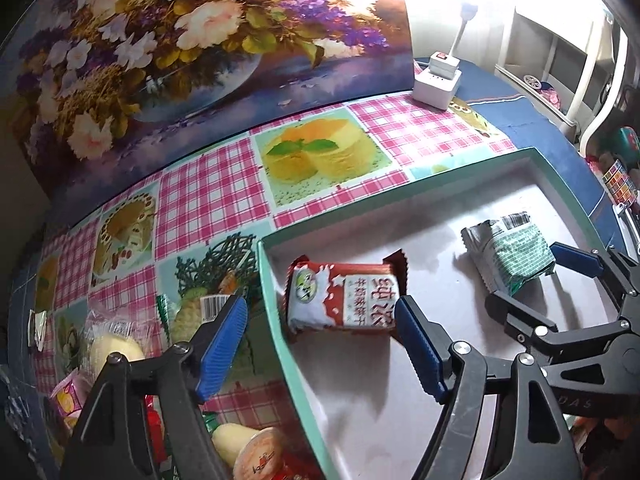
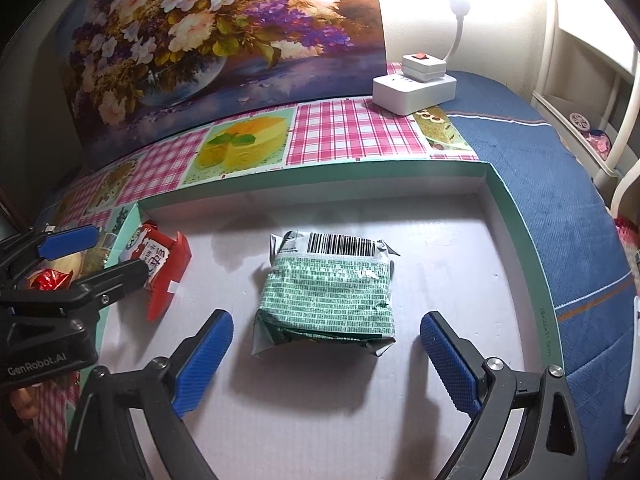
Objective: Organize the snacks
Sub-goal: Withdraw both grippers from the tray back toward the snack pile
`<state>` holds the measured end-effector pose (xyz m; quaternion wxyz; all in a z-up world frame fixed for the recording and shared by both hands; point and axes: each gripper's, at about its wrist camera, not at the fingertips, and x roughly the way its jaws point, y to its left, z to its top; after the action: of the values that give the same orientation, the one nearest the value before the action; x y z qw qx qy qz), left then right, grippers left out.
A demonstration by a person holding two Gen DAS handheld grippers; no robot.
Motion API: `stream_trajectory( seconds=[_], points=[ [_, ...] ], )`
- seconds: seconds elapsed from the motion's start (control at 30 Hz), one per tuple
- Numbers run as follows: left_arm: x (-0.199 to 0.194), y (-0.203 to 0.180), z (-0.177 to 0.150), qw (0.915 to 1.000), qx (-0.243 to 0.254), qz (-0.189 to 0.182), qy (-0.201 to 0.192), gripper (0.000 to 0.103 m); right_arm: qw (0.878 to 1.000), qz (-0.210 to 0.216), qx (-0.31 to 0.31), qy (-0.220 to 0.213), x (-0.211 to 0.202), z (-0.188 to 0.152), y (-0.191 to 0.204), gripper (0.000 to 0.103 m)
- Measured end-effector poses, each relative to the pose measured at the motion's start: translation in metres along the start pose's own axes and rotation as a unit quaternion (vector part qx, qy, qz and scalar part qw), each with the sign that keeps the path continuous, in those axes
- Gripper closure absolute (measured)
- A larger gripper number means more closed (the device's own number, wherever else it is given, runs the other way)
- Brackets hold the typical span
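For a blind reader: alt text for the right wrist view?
Open right tongs hover over a green snack pack lying in a teal box. A red snack pack lies at the box's left, near the left tongs.

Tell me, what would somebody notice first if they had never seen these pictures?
Probably the big flower painting standing at the back of the table, bright with pink and purple blooms. Next, the shallow green box in front, with a green-and-white snack packet lying in its middle and a red snack packet near its left wall. The right tongs sit open around the green packet, not touching it.
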<state>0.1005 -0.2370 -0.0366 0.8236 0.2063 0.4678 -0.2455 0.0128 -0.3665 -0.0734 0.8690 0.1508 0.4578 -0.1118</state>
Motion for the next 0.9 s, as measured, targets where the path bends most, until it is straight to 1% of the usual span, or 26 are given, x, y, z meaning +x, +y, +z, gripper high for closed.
stream_trajectory(
  seconds=[0.03, 0.07, 0.2, 0.3, 0.47, 0.73, 0.8, 0.9],
  points=[
    [0.000, 0.001, -0.001, 1.0000, -0.001, 0.000, 0.000, 0.015, 1.000, -0.001, -0.001, -0.002, -0.001, 0.000, 0.000, 0.001],
    [-0.001, 0.003, -0.003, 1.0000, -0.002, 0.001, -0.001, 0.009, 1.000, -0.001, -0.001, -0.004, -0.002, -0.001, 0.000, 0.000],
    [-0.005, 0.011, -0.008, 0.9999, -0.015, -0.002, -0.006, 0.008, 1.000, -0.002, 0.000, -0.010, -0.005, -0.001, -0.002, 0.000],
    [-0.010, 0.020, -0.012, 0.9993, -0.033, -0.012, -0.013, 0.002, 1.000, -0.003, 0.001, -0.012, -0.006, -0.002, -0.003, 0.000],
    [-0.019, 0.032, -0.017, 0.9986, -0.043, -0.001, -0.030, 0.001, 1.000, -0.004, 0.001, -0.016, -0.008, -0.002, -0.003, 0.000],
    [-0.030, 0.050, -0.026, 0.9976, -0.056, 0.008, -0.041, 0.001, 1.000, -0.005, -0.002, -0.017, -0.010, -0.002, -0.002, 0.000],
    [-0.035, 0.056, -0.030, 0.9970, -0.059, 0.006, -0.049, 0.001, 1.000, -0.006, -0.006, -0.017, -0.011, -0.002, -0.001, 0.000],
    [-0.043, 0.067, -0.036, 0.9957, -0.063, 0.013, -0.068, 0.001, 1.000, -0.007, -0.012, -0.017, -0.013, -0.001, 0.004, 0.000]
  ],
)
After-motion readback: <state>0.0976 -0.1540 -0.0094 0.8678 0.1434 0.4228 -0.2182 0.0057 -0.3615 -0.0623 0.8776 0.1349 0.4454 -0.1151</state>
